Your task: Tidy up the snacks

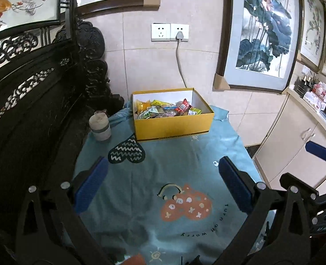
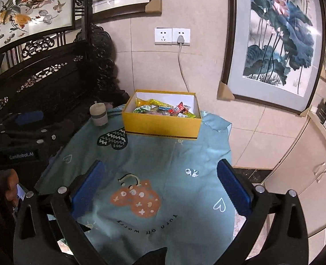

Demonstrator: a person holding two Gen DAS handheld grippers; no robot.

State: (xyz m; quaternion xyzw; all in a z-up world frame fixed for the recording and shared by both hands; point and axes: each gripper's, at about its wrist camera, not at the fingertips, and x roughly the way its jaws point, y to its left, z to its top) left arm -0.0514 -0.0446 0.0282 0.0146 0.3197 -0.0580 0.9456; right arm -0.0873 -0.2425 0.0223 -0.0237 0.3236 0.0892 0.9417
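Note:
A yellow cardboard box (image 1: 174,125) stands at the far end of a table covered with a teal cloth (image 1: 163,167). Several wrapped snacks (image 1: 165,109) lie inside it. The box (image 2: 160,124) and the snacks (image 2: 163,109) also show in the right wrist view. My left gripper (image 1: 163,185) is open and empty, hovering over the near part of the cloth. My right gripper (image 2: 160,187) is open and empty, also over the near cloth (image 2: 163,154). The right gripper's blue pad (image 1: 317,151) shows at the right edge of the left wrist view.
A beige cup with a lid (image 1: 100,125) stands left of the box; it also shows in the right wrist view (image 2: 98,114). A dark carved wooden bench (image 1: 30,101) is along the left. A cream cabinet (image 1: 295,145) stands right. A cable (image 1: 179,64) hangs from a wall socket behind the box.

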